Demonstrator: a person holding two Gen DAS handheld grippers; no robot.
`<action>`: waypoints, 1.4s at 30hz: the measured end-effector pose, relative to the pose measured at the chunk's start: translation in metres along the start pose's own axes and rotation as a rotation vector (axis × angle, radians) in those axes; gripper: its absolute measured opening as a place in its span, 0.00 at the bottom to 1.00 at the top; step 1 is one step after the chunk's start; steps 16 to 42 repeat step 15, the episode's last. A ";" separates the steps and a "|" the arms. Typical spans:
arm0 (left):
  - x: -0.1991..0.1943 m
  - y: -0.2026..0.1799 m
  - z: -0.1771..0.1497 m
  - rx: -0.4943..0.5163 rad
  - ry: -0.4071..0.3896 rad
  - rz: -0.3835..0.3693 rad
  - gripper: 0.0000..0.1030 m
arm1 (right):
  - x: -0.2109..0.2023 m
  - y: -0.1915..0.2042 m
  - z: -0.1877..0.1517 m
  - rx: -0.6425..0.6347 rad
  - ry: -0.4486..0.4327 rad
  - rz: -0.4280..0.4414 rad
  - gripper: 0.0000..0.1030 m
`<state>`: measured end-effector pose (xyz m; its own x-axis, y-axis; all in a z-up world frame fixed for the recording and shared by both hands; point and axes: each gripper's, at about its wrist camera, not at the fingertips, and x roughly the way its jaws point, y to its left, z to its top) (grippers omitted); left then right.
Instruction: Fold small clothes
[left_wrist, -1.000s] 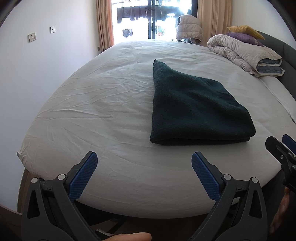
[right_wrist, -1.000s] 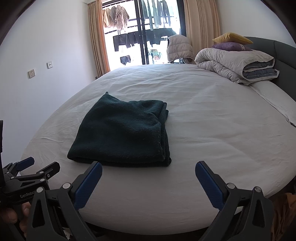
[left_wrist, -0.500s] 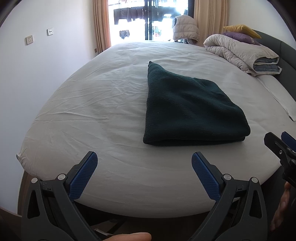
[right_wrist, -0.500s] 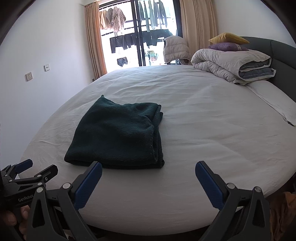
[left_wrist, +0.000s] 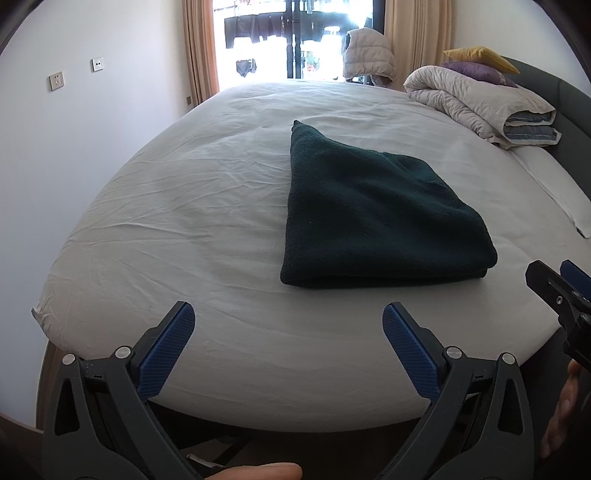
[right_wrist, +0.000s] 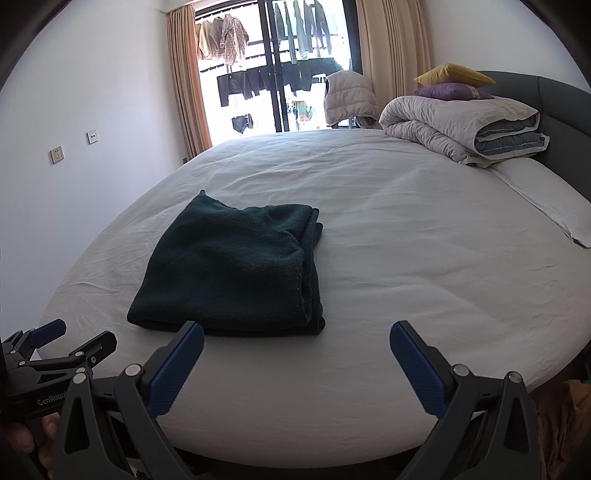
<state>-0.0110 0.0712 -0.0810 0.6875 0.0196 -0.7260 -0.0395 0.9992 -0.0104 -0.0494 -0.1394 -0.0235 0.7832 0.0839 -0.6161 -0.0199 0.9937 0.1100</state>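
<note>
White sheets cover a wide bed (left_wrist: 207, 206) that fills most of both views, in a bedroom with pale walls and a bright balcony door (right_wrist: 291, 74) at the far end, where clothes hang on a rack outside. We hold our left gripper (left_wrist: 288, 321) low at the near edge of the bed, its blue-padded fingers spread wide apart with nothing between them. Our right gripper (right_wrist: 297, 339) sits just beside it, likewise spread wide and empty. A dark green garment (left_wrist: 373, 218), folded into a thick, neat rectangle with one corner pointing toward the window, lies flat on the sheet near the front of the bed. It lies ahead and slightly right of the left gripper, and ahead and left of the right one; neither gripper touches it. At the far right, by a dark headboard (right_wrist: 561, 107), a rolled grey duvet (right_wrist: 454, 125) rests on the bed with a purple cushion (right_wrist: 447, 91) and a yellow cushion (right_wrist: 452, 72) stacked on top.
</note>
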 end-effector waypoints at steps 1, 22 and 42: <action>0.000 0.000 0.000 0.001 0.001 -0.002 1.00 | 0.000 0.000 0.000 0.000 0.000 0.000 1.00; 0.000 0.000 -0.001 0.000 -0.004 -0.002 1.00 | 0.002 0.000 -0.004 0.002 0.008 0.004 1.00; 0.000 0.000 -0.001 0.000 -0.004 -0.002 1.00 | 0.002 0.000 -0.004 0.002 0.008 0.004 1.00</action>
